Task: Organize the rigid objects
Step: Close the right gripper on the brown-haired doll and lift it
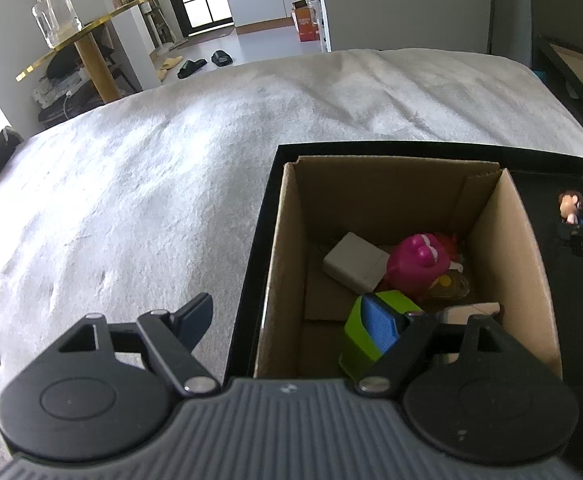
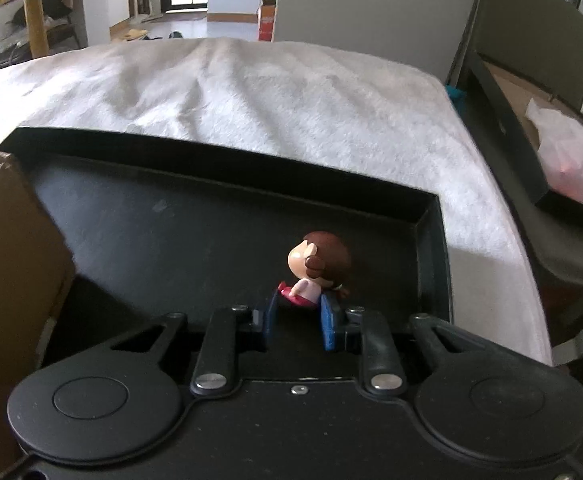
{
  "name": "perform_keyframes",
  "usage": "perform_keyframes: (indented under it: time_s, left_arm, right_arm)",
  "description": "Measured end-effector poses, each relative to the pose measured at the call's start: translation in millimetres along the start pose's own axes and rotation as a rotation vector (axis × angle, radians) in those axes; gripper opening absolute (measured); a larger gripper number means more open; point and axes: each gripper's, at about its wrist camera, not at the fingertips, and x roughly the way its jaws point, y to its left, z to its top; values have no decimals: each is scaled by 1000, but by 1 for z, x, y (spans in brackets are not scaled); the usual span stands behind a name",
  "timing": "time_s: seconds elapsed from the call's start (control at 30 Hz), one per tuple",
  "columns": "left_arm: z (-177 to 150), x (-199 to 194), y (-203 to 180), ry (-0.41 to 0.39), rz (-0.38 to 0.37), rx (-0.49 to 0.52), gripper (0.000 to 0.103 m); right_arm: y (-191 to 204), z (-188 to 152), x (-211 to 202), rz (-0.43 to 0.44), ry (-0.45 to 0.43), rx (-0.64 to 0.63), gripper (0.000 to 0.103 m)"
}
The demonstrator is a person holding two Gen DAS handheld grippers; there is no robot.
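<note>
A small doll figure [image 2: 319, 270] with brown hair and a pink top sits between the blue fingers [image 2: 329, 326] of my right gripper [image 2: 299, 320], over the black tray [image 2: 227, 152]. The jaws look closed on its lower body. It also shows in the left wrist view [image 1: 570, 205]. My left gripper [image 1: 295, 320] is open and empty, straddling the left wall of a cardboard box [image 1: 287, 248] that stands in the tray. Inside the box lie a white block [image 1: 355, 262], a pink toy [image 1: 417, 266] and a green and blue object [image 1: 375, 326].
The tray [image 1: 251, 248] rests on a white blanket-covered bed [image 1: 131, 180]. A gold-rimmed shelf [image 1: 83, 36] with a glass jar stands to the far left. A dark frame with a white bag [image 2: 567, 148] lies to the right of the bed.
</note>
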Motion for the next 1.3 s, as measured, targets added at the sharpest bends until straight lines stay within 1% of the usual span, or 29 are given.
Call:
perform_keyframes:
  time_s: [0.33, 0.63, 0.73, 0.77, 0.83, 0.87, 0.9, 1.07, 1.2, 1.23, 1.27, 1.3]
  left_arm:
    - [-4, -1, 3, 16, -43, 7, 80]
    - [-8, -6, 9, 19, -78, -5, 80]
    - [-9, -7, 11, 20, -86, -6, 80]
    - [-9, -7, 11, 20, -89, -6, 80]
    - [-9, -7, 10, 20, -93, -4, 80]
    - [-9, -6, 10, 21, -92, -1, 80]
    - [-9, -6, 10, 22, -91, -1, 80]
    - [-9, -2, 10, 31, -97, -10, 80]
    - [-9, 0, 10, 33, -99, -8, 80]
    - [-9, 1, 9, 35, -101, -6, 80]
    - [-9, 2, 9, 40, -103, -6, 80]
    - [-10, 2, 10, 44, -108, -9, 80]
  right_arm:
    - [3, -23, -20, 42, 46, 13, 22]
    - [7, -40, -37, 54, 67, 34, 23]
    - [5, -43, -37, 51, 73, 63, 23]
    - [4, -44, -36, 49, 76, 79, 26]
    - [0, -43, -34, 44, 72, 100, 35]
    - [-2, -43, -33, 37, 72, 113, 48]
    - [-3, -42, -32, 30, 68, 124, 54]
    - [-10, -38, -28, 40, 56, 164, 55]
    - [-10, -34, -23, 8, 48, 156, 55]
    - [-10, -34, -21, 4, 45, 155, 53]
    - [-10, -34, -20, 3, 44, 149, 36]
    - [-10, -34, -20, 0, 46, 145, 34]
